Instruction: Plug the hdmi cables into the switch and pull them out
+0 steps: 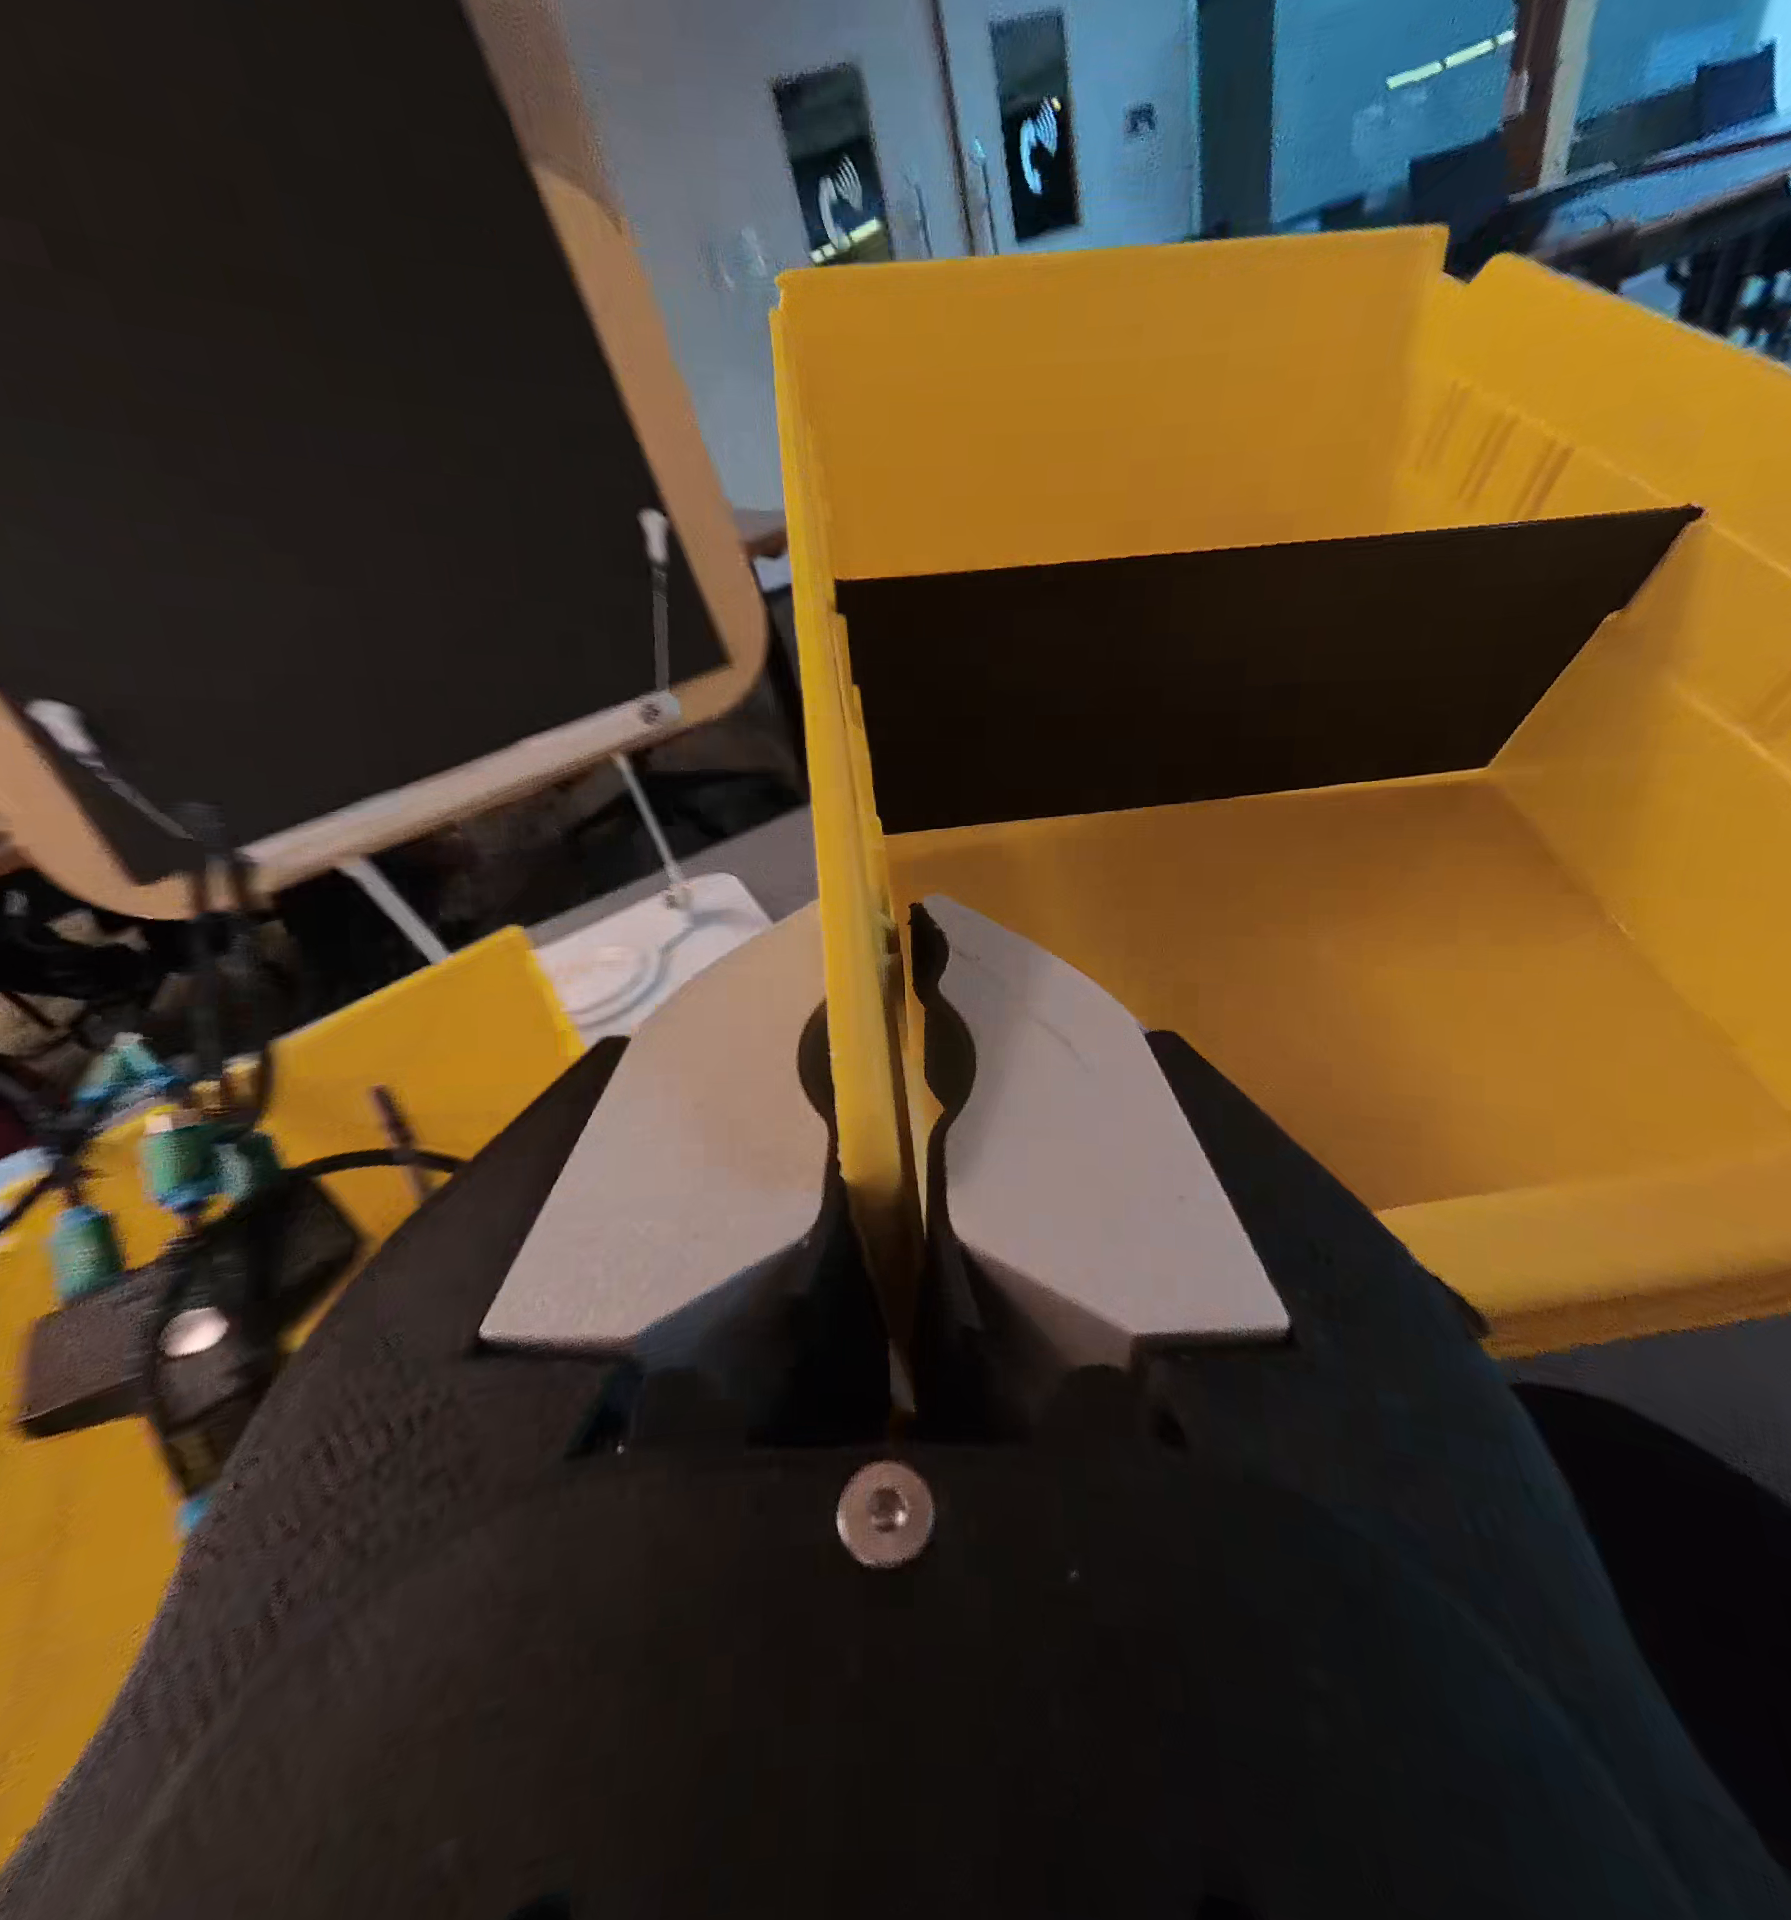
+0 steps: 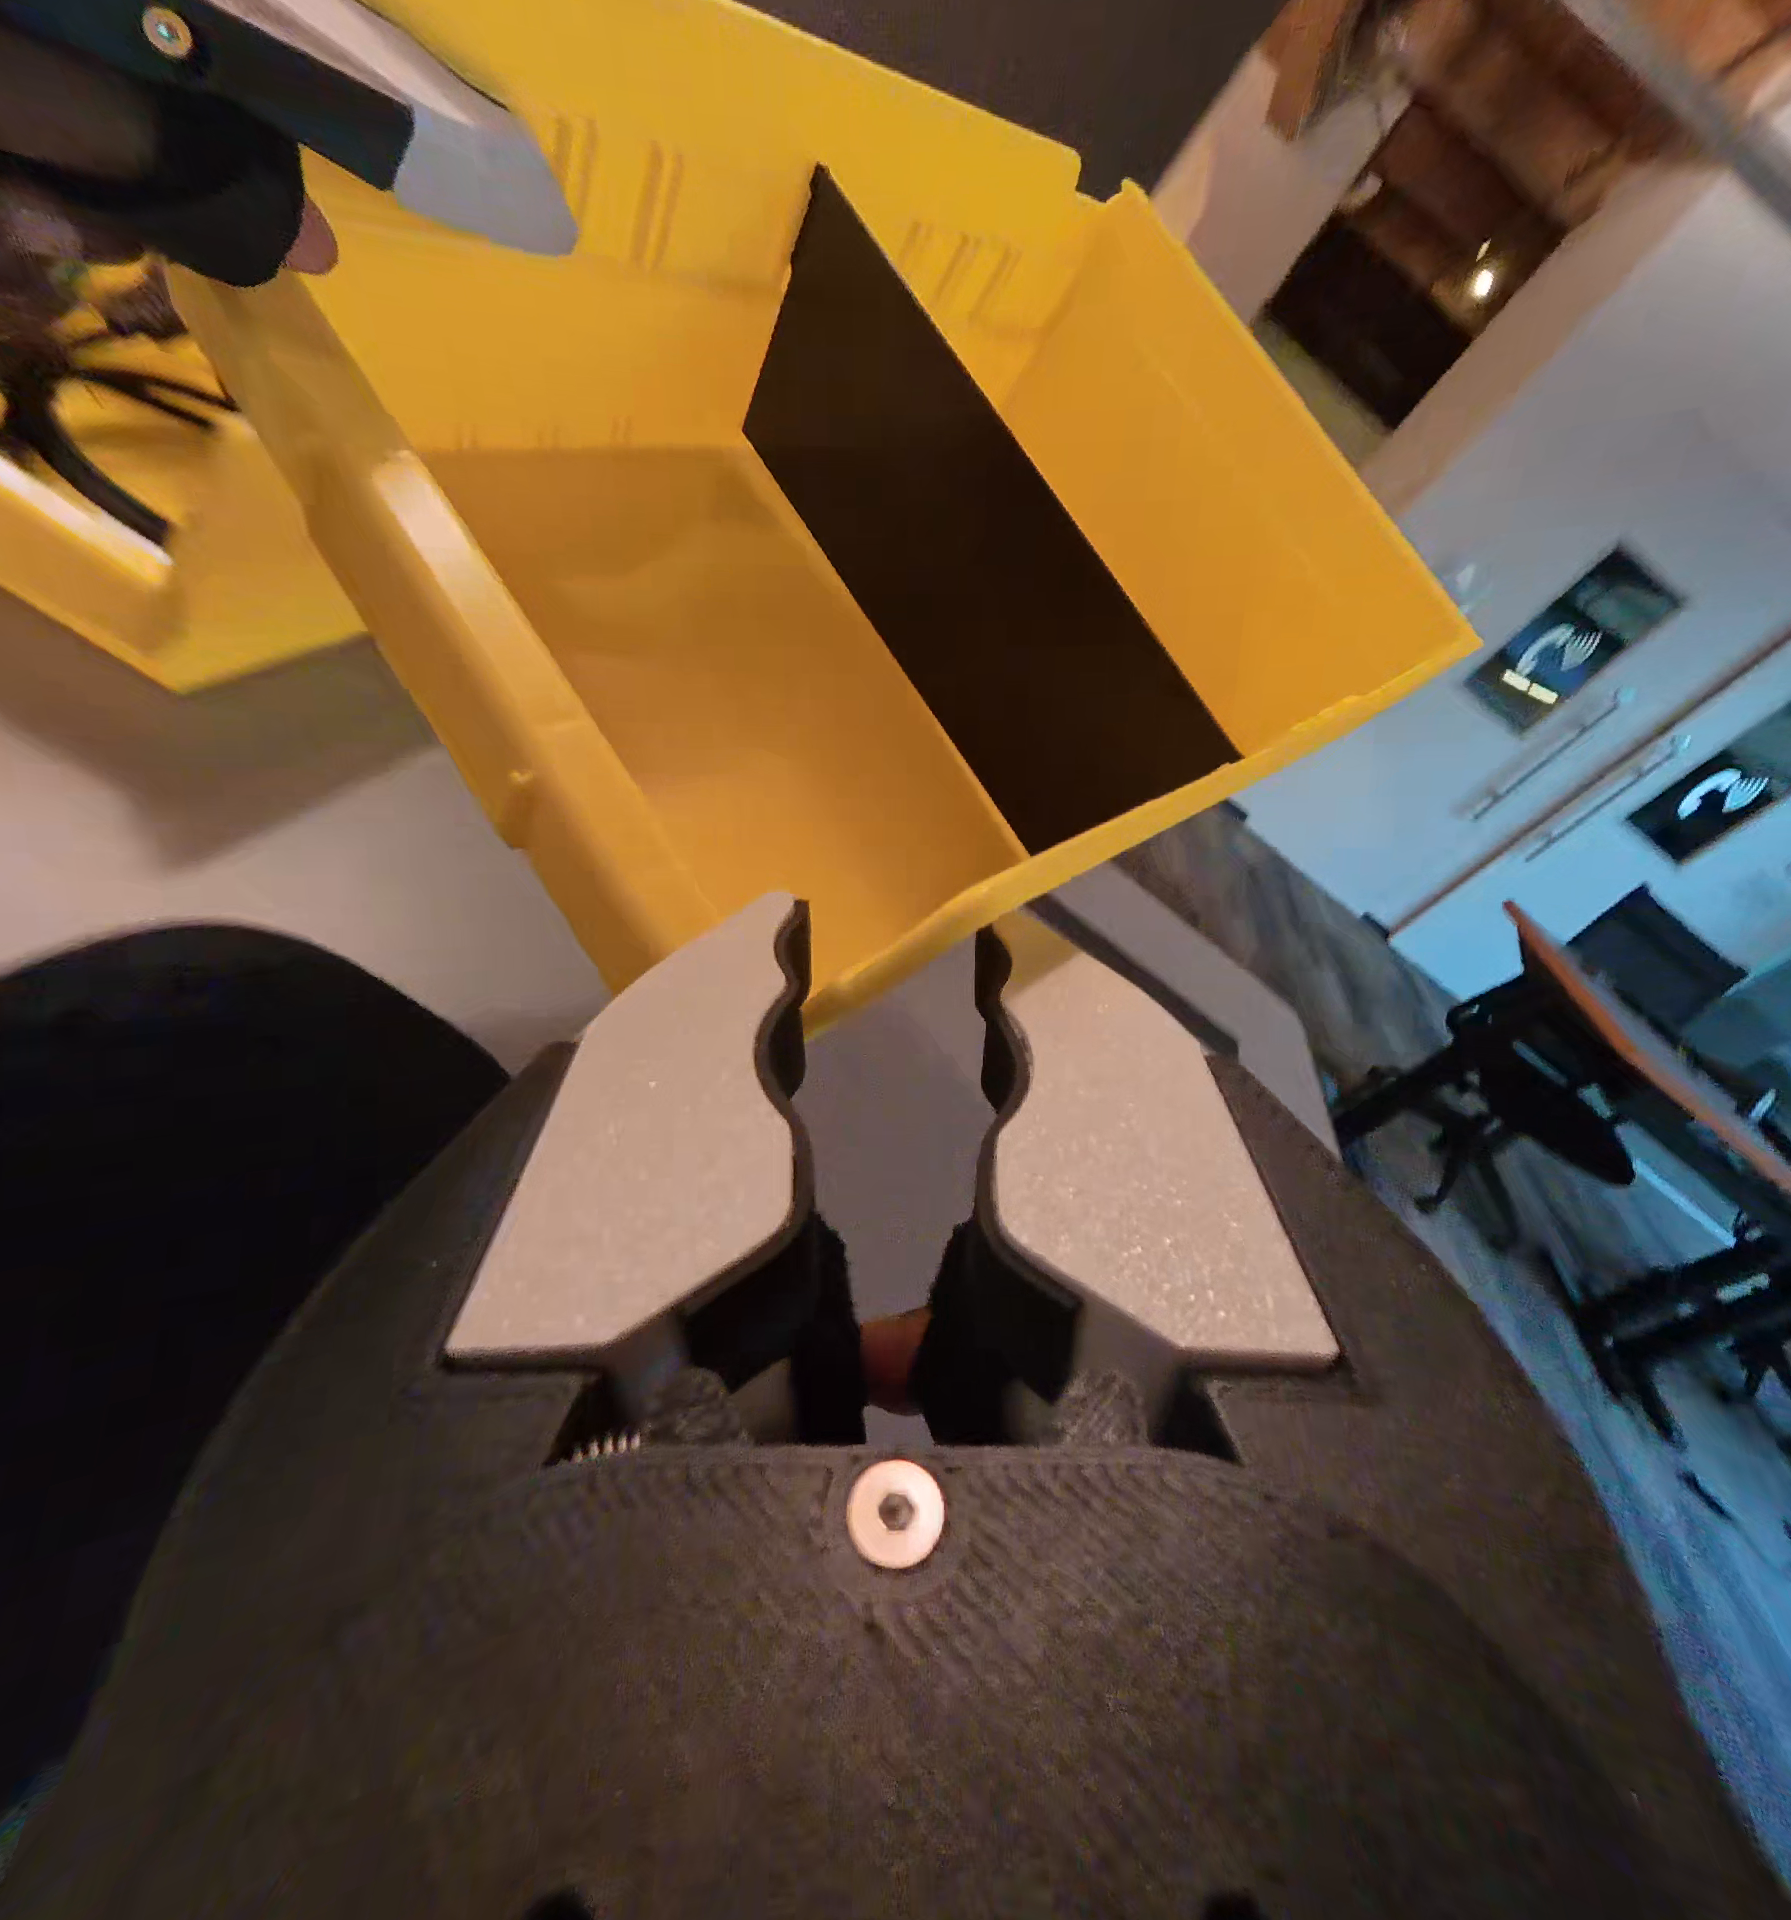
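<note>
Switch (image 1: 91, 1340) is sitting low-left in the left wrist view: a dark box, blurred, lying on the yellow floor of a second bin (image 1: 423, 1049). Cables (image 1: 174, 1153) with teal-green plugs are bunching at it; can't tell which are seated. In the right wrist view that bin (image 2: 91, 582) is showing top-left with dark cables (image 2: 70, 436) trailing inside, but the switch itself isn't readable there.

Left gripper (image 1: 896, 1039) is clamping the side wall of the bin (image 1: 1130, 416), one finger outside, one inside, jaws pressed onto the yellow plastic. The right wrist view is catching the same gripper (image 2: 486, 187) from afar at the bin's (image 2: 579, 582) far corner, with a gloved hand (image 2: 205, 197) behind it.

Right gripper (image 2: 891, 987) is standing with jaws released, a clear gap between the grey fingers (image 2: 662, 1143), nothing held. The bin's near corner edge is lying just at the fingertips; contact can't be confirmed.

Bin is tilted in the right view. A black divider (image 1: 1234, 665) is splitting it into two compartments, both bare where visible.

Only the left view is showing the big dark screen (image 1: 278, 416) beyond the bins. Only the right view is showing the pale tabletop (image 2: 247, 831) and chairs (image 2: 1556, 1143) off to the right.
</note>
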Motion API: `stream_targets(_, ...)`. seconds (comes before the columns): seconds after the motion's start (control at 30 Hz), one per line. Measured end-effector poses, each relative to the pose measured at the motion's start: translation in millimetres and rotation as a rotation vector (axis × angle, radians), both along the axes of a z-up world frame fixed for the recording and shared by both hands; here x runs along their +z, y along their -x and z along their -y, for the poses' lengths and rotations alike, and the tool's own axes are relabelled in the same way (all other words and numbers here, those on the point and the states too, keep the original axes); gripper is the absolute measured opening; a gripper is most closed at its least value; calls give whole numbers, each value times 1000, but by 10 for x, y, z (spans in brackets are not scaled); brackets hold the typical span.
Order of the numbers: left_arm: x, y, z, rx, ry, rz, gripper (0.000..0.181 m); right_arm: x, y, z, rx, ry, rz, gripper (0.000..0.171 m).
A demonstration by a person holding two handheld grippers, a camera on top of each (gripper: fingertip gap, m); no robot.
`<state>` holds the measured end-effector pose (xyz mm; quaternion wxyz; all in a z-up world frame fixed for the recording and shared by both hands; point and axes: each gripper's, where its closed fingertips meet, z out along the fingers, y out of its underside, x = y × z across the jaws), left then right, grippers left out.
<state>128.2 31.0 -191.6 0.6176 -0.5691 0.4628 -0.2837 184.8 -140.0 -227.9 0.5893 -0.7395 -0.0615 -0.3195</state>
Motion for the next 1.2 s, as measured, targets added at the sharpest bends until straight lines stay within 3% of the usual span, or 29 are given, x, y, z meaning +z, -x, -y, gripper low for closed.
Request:
stream_targets(0.23,-757,-483,111,-19,109,-151,8,-688,-470,157,-88,193,-136,30)
stream_targets(0.57,-1095,-579,255,-139,192,-208,21,-896,-665,244,-166,240,-179,26)
stream_targets(0.63,-1110,-544,291,-183,201,-239,32,-894,-673,264,-161,237,-189,25)
stream_targets(0.67,-1044,-506,284,-191,199,-224,47,-883,-677,279,-159,229,-195,25)
stream_targets(0.77,-800,-248,364,-277,189,-228,76,-775,-676,348,-146,182,-189,26)
stream_targets(0.9,-544,484,200,-322,-43,-283,76,-504,-496,371,-48,188,-17,48)
stream_targets(1.03,-972,1161,-295,-296,-208,-558,72,-548,63,51,213,338,204,55)
stream_targets(1.2,-1547,1442,-676,-297,-288,-816,58,-909,280,-362,282,539,265,49)
